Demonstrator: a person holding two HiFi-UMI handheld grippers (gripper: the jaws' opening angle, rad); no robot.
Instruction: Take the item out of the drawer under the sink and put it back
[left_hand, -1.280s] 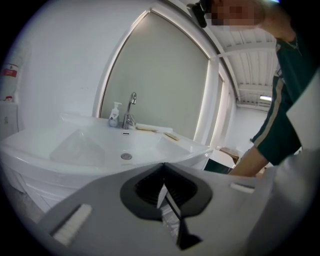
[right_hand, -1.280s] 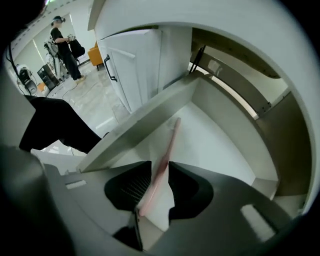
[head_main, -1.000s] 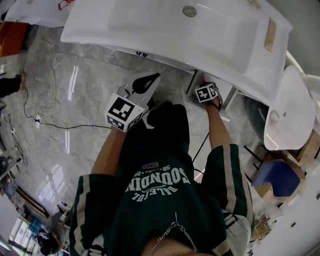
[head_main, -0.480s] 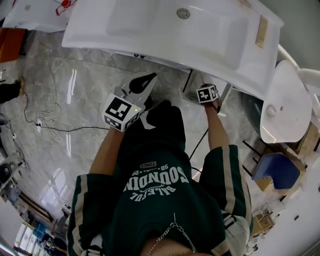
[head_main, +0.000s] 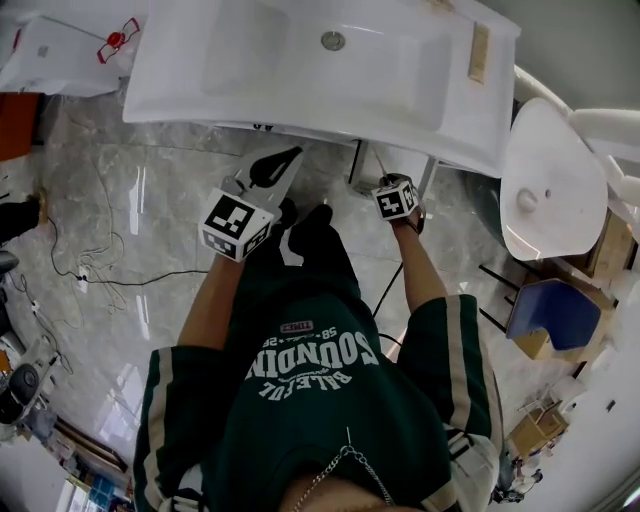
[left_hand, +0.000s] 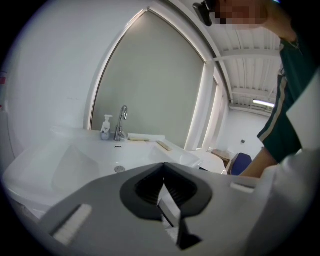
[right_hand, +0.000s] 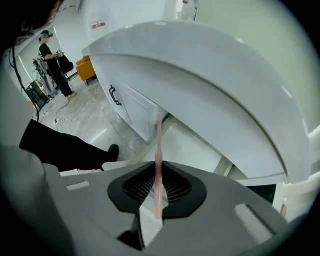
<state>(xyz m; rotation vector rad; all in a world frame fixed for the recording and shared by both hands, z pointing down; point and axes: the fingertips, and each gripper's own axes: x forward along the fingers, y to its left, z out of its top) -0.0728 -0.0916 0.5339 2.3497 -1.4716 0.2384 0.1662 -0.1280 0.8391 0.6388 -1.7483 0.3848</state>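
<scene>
The pink stick stands upright in my right gripper, jaws clenched on it, just below the sink rim. It looks taken out, so putting it back comes next: I'd ease it low into the opening beneath, minding that overhang. My left gripper, jaws pressed together on nothing, hovers by the basin. The floor to my left gives room.

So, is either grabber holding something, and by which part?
The right gripper pinches a thin pink stick by its near end. The left gripper is shut on nothing.
</scene>
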